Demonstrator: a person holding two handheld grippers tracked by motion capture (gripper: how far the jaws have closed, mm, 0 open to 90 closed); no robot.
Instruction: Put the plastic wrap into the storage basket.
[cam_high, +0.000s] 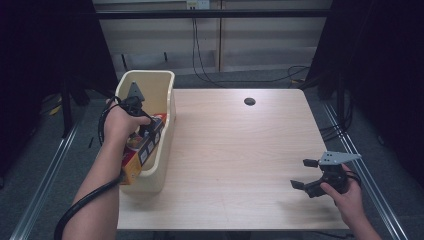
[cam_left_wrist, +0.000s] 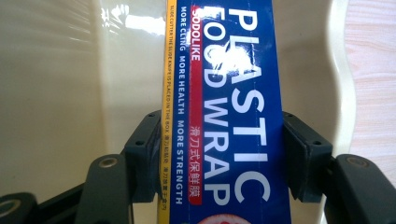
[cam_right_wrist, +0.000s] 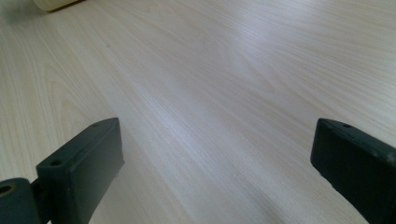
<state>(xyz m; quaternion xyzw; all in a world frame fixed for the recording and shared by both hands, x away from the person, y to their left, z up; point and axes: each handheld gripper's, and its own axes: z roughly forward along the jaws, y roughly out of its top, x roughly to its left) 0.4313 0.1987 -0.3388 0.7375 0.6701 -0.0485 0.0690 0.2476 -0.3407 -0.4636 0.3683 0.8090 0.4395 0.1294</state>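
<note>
A long blue and yellow plastic wrap box (cam_left_wrist: 224, 116) lies lengthwise in the cream bin (cam_high: 162, 87), its near end sticking out over the bin's front wall (cam_high: 131, 172). My left gripper (cam_high: 145, 131) is shut on this box; in the left gripper view both black pads (cam_left_wrist: 306, 154) press its two sides. At the table's right front corner my right gripper (cam_high: 304, 174) rests low over the wood, open, with nothing between its fingers (cam_right_wrist: 81, 170).
The cream bin stands at the left edge of the light wooden table (cam_high: 235, 150). A dark round cable hole (cam_high: 249, 101) is near the far edge. Cables (cam_high: 200, 60) hang behind the table. A corner of the bin (cam_right_wrist: 53, 3) shows far off in the right gripper view.
</note>
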